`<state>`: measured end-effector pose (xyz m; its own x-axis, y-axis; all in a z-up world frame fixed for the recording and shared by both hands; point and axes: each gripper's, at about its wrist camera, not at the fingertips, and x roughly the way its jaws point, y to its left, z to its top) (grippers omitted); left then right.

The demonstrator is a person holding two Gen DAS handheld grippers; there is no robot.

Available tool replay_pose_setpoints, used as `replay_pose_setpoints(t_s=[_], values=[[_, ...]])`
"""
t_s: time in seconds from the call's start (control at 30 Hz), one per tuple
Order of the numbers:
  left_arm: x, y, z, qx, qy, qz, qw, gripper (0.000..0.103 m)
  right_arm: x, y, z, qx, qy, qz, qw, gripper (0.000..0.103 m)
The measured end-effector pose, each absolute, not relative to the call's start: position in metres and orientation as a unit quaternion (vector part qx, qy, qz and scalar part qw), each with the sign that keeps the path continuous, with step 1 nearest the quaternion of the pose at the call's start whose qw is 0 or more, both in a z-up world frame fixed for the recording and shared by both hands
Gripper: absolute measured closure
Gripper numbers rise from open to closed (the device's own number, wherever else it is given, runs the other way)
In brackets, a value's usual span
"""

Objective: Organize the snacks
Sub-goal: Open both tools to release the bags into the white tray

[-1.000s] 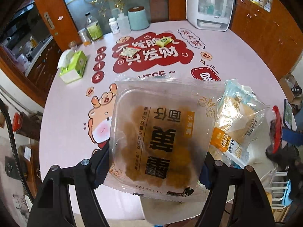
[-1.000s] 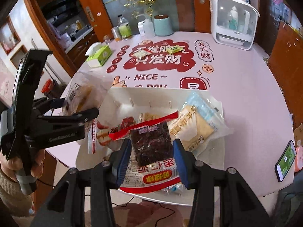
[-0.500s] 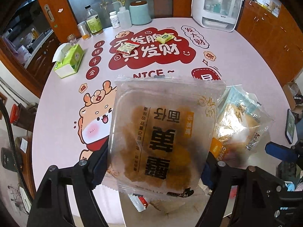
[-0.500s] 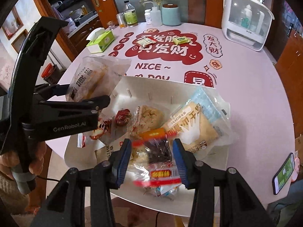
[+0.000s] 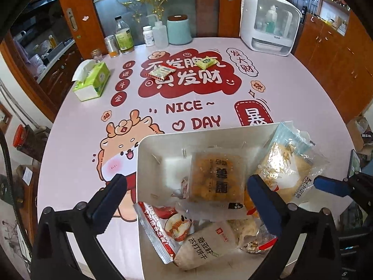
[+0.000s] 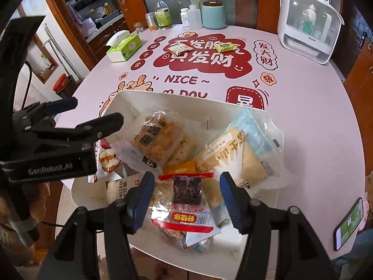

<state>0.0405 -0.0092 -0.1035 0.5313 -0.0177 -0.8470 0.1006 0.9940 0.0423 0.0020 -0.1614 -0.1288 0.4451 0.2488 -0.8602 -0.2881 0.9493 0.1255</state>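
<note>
A white tray (image 5: pixel 163 144) (image 6: pixel 144 100) sits at the table's near edge, filled with several snack packs. The clear pastry pack (image 5: pixel 216 179) (image 6: pixel 156 140) lies loose in it, under my left gripper (image 5: pixel 186 182) (image 6: pixel 95 110), whose jaws are opening wide with nothing pressed between them. My right gripper (image 6: pixel 186 177) hovers over the tray's near side. Its jaws are opening, and the red-edged dark snack pack (image 6: pixel 186 190) lies between the fingers, clear of the pads. A large cracker pack (image 5: pixel 286 165) (image 6: pixel 235 154) leans on the tray's right side. Two small snacks (image 5: pixel 160 71) (image 5: pixel 206 62) lie at mid-table.
A green tissue box (image 5: pixel 92 81) stands at the far left of the table. Bottles and a teal jar (image 5: pixel 178 32) line the back edge, with a white appliance (image 5: pixel 268 32) at the back right. A phone (image 6: pixel 348 224) lies near the right edge.
My left gripper opened and the pastry pack dropped from it into the tray. The right gripper's jaws spread apart and the dark snack pack now rests in the tray.
</note>
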Motion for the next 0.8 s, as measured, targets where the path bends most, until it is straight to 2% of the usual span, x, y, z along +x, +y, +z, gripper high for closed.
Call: replay_pose_setpoints(t_s=[0.53, 0.8], values=[[0.017, -0.016, -0.091, 0.027, 0.468, -0.005, 0.883, 0.001, 0.010, -0.179, -0.113, -0.028, 0.475, 0.187, 0.859, 0.040], [0.010, -0.022, -0.056, 0.063, 0.440, 0.017, 0.896, 0.001, 0.016, -0.194, -0.100, -0.016, 0.462, 0.198, 0.864, 0.040]])
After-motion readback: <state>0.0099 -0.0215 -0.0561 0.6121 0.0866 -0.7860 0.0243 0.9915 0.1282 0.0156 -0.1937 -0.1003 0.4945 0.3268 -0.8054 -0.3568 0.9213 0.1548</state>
